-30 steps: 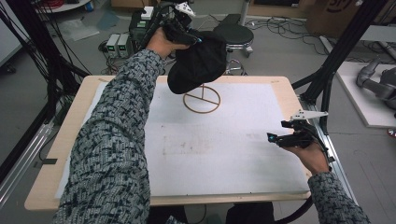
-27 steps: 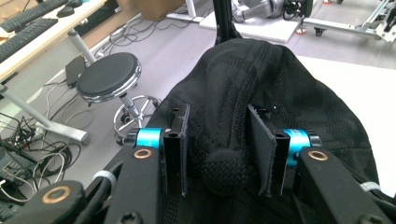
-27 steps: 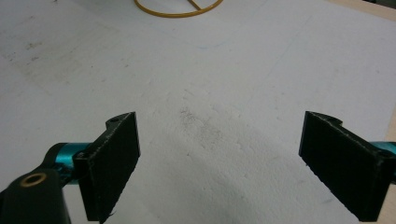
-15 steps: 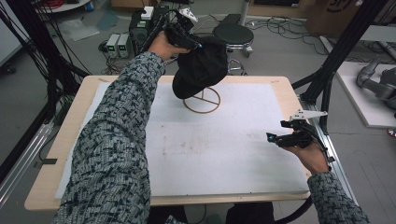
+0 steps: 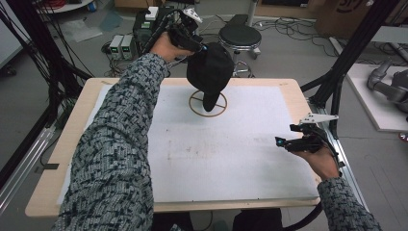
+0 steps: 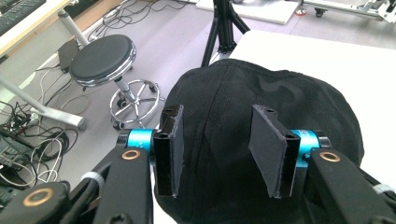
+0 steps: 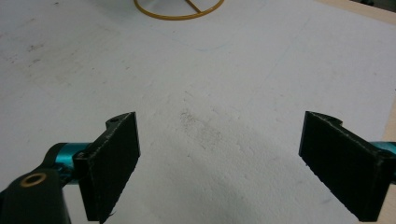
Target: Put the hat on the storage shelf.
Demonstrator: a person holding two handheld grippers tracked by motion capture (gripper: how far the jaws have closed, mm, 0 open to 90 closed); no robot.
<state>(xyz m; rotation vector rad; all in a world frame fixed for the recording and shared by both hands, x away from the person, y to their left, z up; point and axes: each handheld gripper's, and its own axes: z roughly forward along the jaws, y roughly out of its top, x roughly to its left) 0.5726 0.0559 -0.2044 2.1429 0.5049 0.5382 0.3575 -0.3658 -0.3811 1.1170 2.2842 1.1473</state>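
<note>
White covering spreads over the bench [image 5: 120, 86] under both your hands. Your left tongs [image 5: 195, 43], raised past the far edge, pinch a black cap [image 5: 210, 72] between them; it hangs straight down from them, tip just over the wooden ring stand [image 5: 196, 107]. Your right tongs [image 5: 288, 139] rest spread apart, holding nothing, well away, so the left is nearer.

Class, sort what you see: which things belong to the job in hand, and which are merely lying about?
Job in hand:
black cap
left gripper, shut on it
wooden ring stand
white mat

Lying about:
black stool
floor cables
right gripper, open and idle
</note>
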